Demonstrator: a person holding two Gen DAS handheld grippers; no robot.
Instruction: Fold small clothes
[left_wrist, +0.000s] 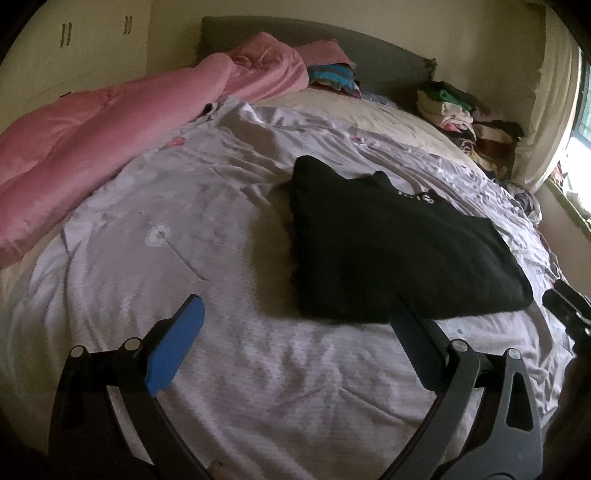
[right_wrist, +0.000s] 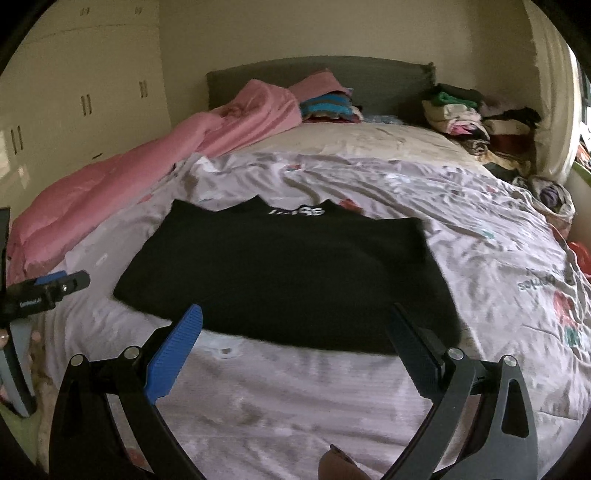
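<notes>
A black garment (right_wrist: 291, 269) with white lettering near its collar lies flat on the bed as a neat rectangle; in the left wrist view the same black garment (left_wrist: 399, 251) sits ahead and to the right. My left gripper (left_wrist: 295, 314) stands open near its front left corner, holding nothing. My right gripper (right_wrist: 295, 317) is open too, its tips hovering at the garment's near edge. The left gripper (right_wrist: 55, 284) also shows at the left edge of the right wrist view.
A floral grey sheet (right_wrist: 480, 236) covers the bed. A pink quilt (left_wrist: 92, 147) runs along the left side. Folded clothes (right_wrist: 325, 105) sit by the headboard, and a loose pile of clothes (right_wrist: 480, 122) fills the far right corner. Wardrobe doors (right_wrist: 74, 92) stand at left.
</notes>
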